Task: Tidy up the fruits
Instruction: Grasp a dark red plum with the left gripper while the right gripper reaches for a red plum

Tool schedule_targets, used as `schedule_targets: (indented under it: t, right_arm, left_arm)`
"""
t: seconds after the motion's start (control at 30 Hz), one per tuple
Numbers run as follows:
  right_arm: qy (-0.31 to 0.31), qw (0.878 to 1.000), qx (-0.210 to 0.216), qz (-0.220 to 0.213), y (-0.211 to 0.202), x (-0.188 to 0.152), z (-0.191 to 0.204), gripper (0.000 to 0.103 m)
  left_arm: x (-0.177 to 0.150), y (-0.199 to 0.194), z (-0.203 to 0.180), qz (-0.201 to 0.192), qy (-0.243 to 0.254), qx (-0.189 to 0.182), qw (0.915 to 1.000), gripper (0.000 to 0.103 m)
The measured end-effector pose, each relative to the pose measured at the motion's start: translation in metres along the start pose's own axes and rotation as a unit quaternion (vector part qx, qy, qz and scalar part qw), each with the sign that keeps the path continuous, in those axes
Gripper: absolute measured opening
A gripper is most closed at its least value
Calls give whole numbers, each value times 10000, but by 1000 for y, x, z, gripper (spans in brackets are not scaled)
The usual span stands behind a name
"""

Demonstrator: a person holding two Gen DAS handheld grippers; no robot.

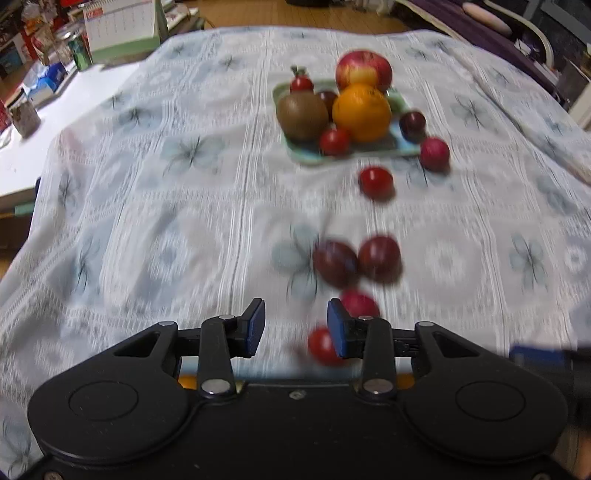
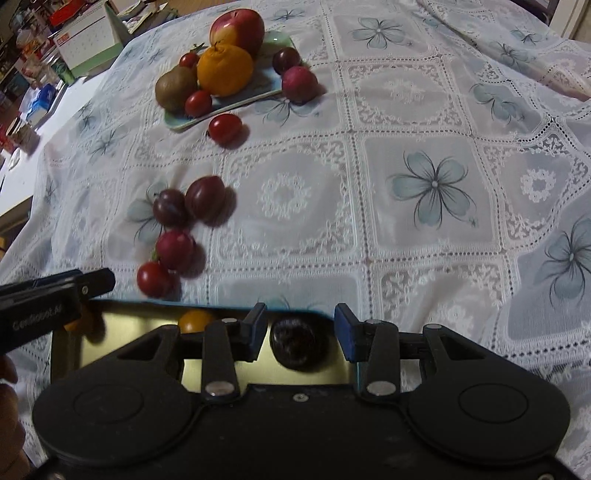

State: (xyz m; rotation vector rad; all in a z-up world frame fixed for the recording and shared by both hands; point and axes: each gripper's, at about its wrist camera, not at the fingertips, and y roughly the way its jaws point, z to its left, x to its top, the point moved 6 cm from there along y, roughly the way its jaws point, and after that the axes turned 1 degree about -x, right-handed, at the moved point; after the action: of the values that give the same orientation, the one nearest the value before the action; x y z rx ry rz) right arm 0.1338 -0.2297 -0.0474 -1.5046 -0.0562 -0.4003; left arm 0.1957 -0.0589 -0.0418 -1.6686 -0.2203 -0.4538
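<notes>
Now both grippers hang unclenched and empty: the left gripper (image 1: 295,328) low over the nearest small red cherry tomato (image 1: 322,346), likely lining up a pick, the right gripper (image 2: 300,338) over a shallow yellow-green tray (image 2: 110,332) holding a dark wrinkled round fruit (image 2: 298,343) and an orange tomato (image 2: 195,320). Across the lace-covered tabletop (image 2: 406,240), the pale green rectangular plate (image 2: 177,123) is crowded with the red apple (image 2: 238,29), orange (image 2: 224,69) and kiwi (image 2: 175,88). Plums (image 2: 188,203) lie scattered between. The left view is motion-blurred; the tray's near half hides beneath the gripper body.
</notes>
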Motion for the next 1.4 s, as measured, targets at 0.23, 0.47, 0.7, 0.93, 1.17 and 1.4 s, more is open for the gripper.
schedule_targets:
  t: [0.23, 0.47, 0.7, 0.93, 1.17, 1.4]
  right_arm:
    - [60, 10000, 46, -37, 4, 5, 0, 43]
    - [75, 9999, 30, -101, 8, 8, 0, 43]
    - [54, 9999, -2, -115, 12, 6, -2, 43]
    - [150, 9998, 62, -106, 15, 7, -4, 43]
    - [250, 9996, 82, -123, 16, 12, -5, 43]
    - [238, 9993, 165, -228, 15, 25, 8, 43]
  left_arm:
    - [34, 33, -9, 52, -313, -127, 9994, 46]
    - [42, 69, -14, 398, -725, 42, 9966, 48]
    - [36, 76, -25, 439, -597, 325, 9967, 51]
    - [31, 78, -31, 360, -242, 479, 9979, 51]
    - [30, 71, -17, 466, -353, -68, 9983, 43]
    - [32, 48, -2, 262, -109, 254, 9993, 43]
